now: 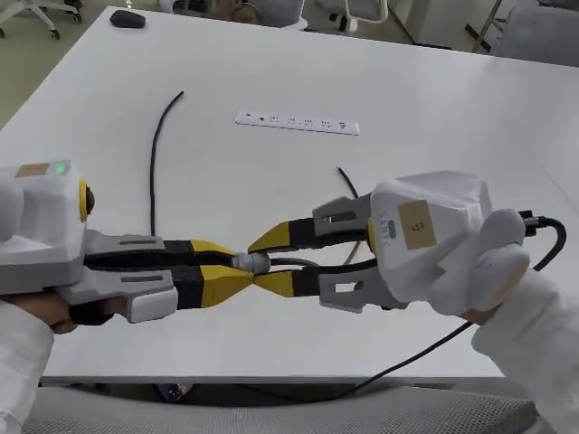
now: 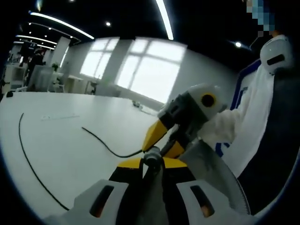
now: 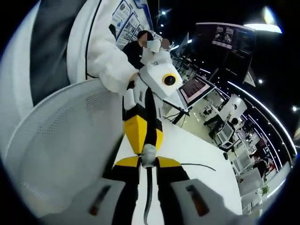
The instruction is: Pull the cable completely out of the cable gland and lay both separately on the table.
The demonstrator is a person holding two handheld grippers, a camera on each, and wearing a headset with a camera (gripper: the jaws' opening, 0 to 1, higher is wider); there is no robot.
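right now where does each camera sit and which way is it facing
Head view: on the headset, facing forward and down at the white table; left hand, right hand, left tool and right tool show, meeting at the small grey cable gland.
Left gripper view: on the left tool, facing along its jaws at the gland, right tool and person's white coat.
Right gripper view: on the right tool, facing back at the left tool and coat.
Shared: every view sees the gland; gripper views face each other.

Right gripper (image 3: pixel 148 162) jaws pinch the cable (image 3: pixel 149 190) running back between them; just beyond their tips, the left gripper (image 3: pixel 146 148) clamps the cable gland (image 3: pixel 149 155)
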